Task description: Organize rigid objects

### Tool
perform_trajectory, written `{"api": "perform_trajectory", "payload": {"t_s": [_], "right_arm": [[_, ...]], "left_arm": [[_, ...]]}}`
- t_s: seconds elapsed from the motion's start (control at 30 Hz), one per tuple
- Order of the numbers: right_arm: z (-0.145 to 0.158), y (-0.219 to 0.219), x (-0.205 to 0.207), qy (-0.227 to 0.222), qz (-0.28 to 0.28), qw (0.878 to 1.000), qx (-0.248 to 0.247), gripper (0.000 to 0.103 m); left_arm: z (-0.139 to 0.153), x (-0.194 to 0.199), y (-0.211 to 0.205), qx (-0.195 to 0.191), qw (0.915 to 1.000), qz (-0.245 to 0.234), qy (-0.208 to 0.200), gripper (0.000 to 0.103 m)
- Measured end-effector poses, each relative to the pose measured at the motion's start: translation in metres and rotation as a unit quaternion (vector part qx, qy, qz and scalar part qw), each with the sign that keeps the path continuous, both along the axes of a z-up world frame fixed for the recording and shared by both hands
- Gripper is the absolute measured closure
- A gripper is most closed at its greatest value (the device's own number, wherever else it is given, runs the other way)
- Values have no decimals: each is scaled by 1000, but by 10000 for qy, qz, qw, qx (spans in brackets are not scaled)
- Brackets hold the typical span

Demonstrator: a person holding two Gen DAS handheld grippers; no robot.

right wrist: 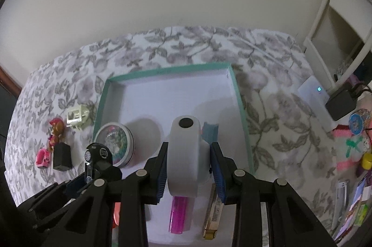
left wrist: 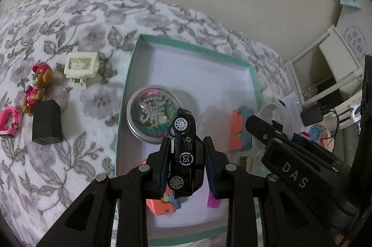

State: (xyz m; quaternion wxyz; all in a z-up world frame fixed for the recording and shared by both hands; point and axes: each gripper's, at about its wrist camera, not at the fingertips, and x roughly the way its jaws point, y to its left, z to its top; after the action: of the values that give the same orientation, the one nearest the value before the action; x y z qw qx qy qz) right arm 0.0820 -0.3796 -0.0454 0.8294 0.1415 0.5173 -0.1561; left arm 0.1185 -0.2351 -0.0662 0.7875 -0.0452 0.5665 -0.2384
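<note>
A: What's the biggest thing here?
B: The floral blanket point(left wrist: 58, 154), with the teal-rimmed box point(left wrist: 130, 65) lying on it.
A: And the grippers?
B: Both hang over the box. The right gripper point(right wrist: 188, 169) is clamped on a grey-white ring-shaped object point(right wrist: 184, 154). The left gripper point(left wrist: 187, 164) is closed on a black toy car point(left wrist: 184, 151).
A: Which way does the car point?
B: It's turned on its side, wheels facing left; its long axis runs away from the camera, along the fingers.
A: Smaller bits?
B: A round tin point(left wrist: 152, 114) in the box; a black block point(left wrist: 47, 122) and a dog figure point(left wrist: 37, 89) on the blanket.
</note>
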Motion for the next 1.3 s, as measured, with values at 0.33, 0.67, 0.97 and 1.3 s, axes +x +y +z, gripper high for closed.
{"api": "perform_trajectory", "payload": {"t_s": [0.33,0.67,0.97,1.3], "right_arm": [[-21,-1,2,361,-38,9993,68,66],[-25,2,5,424,20,9991,64,66],[-24,2,4,414,46,9991,75,66],[-11,-2,0,330,-21,9994,-87,66]], "left_arm": [[-17,-1,-3,206,9995,-60,237,74],[-25,-2,-5,276,9990,-115,339,74],[-27,-1,-6,262,9987,-139,417,74],[-20,-1,-9,141,9988,-193,423,60]]}}
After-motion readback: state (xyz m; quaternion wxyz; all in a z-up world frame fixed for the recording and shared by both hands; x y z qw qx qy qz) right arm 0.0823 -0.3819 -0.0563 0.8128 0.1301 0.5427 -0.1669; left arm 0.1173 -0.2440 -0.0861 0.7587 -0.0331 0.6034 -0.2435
